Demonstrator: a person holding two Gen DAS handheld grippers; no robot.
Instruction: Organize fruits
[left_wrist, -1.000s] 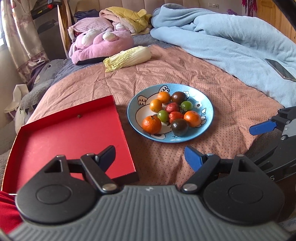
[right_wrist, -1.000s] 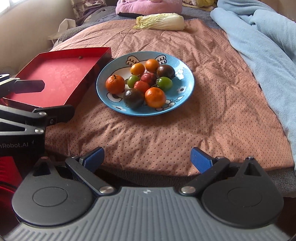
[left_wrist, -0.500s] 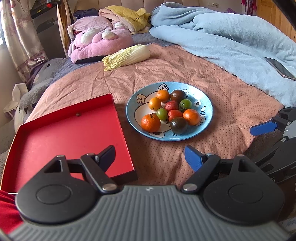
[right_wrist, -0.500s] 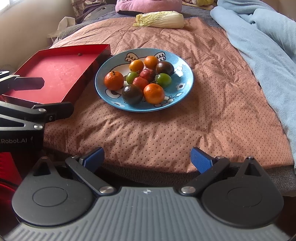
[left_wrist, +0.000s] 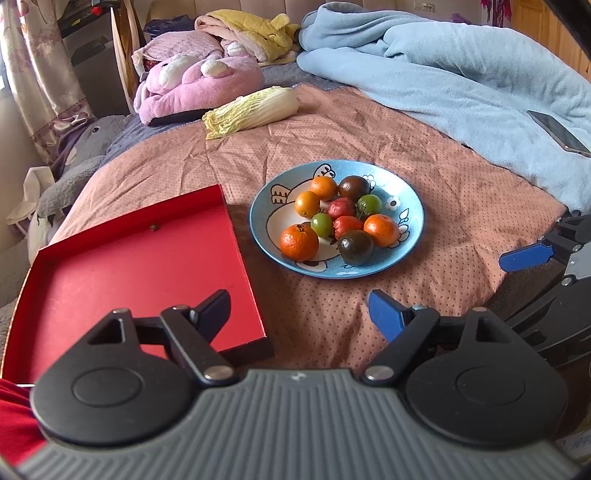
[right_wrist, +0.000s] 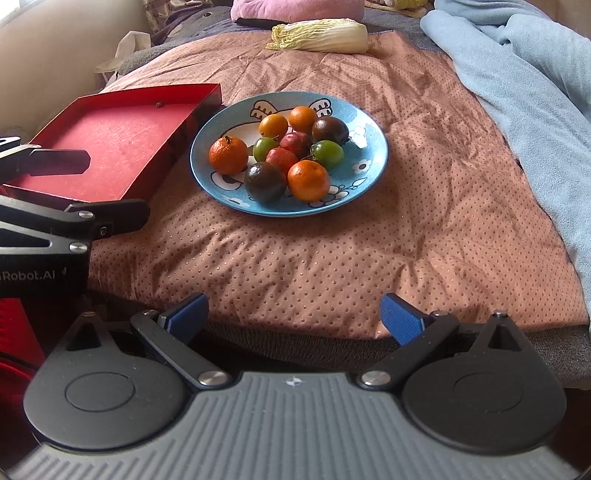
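A blue cartoon plate (left_wrist: 410, 206) (right_wrist: 371, 146) sits on the pink dotted bedspread and holds several small fruits: orange mandarins (left_wrist: 299, 242), red, green and dark tomatoes (left_wrist: 356, 246). A shallow red tray (left_wrist: 140, 266) (right_wrist: 122, 144) lies just left of the plate, with one tiny dark speck in it. My left gripper (left_wrist: 299, 314) is open and empty, near the tray's front right corner. My right gripper (right_wrist: 294, 317) is open and empty at the bed's front edge, short of the plate.
A napa cabbage (left_wrist: 251, 110) lies behind the plate. Pink plush toys (left_wrist: 195, 85) and a light blue blanket (left_wrist: 461, 74) with a phone (left_wrist: 557, 131) on it lie at the back and right. Each gripper shows at the other view's edge.
Both grippers have drawn back slightly and tilted, so the plate and tray sit a little higher in both views. Both stay open. Nothing on the bed has moved.
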